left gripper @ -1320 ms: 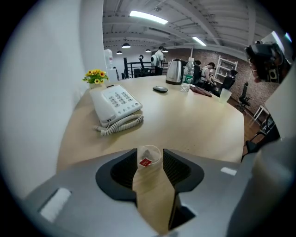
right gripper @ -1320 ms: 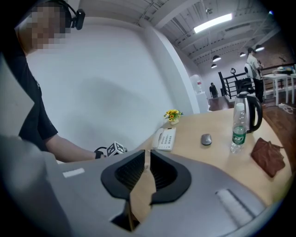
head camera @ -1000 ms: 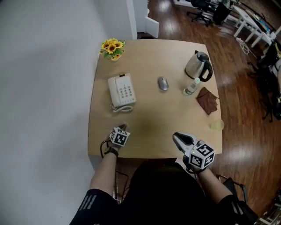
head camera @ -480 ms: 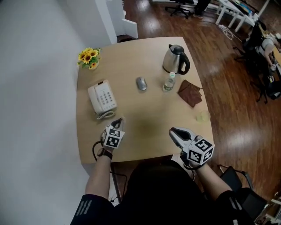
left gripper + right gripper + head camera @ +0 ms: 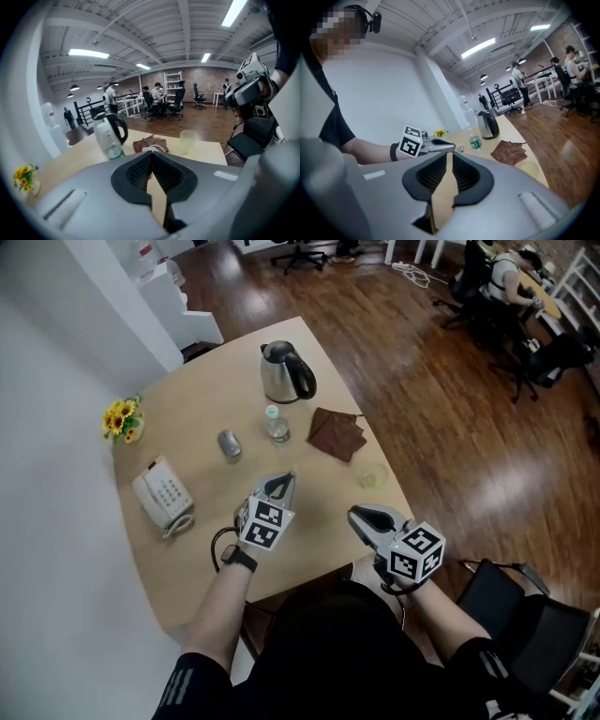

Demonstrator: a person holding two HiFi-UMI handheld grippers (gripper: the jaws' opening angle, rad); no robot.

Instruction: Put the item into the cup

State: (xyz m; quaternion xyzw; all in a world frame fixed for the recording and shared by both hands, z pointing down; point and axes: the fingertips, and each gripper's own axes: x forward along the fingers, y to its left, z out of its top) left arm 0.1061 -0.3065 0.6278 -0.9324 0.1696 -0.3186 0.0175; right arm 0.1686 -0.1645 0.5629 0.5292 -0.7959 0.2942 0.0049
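Shiny metal kettle (image 5: 284, 372), matt pale wooden table (image 5: 192, 423), brown cloth (image 5: 336, 434), translucent plastic cup (image 5: 372, 477), glossy wood floor (image 5: 450, 418)

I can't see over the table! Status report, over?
Left gripper shut, empty. Right gripper a crack open, empty. Cup upright near table edge, beside brown cloth. Nothing in the way.

No lettering is legible anywhere. The green label on the clear plastic bottle (image 5: 107, 138) and the white telephone's keypad (image 5: 161, 493) seem printed, but too small to read.
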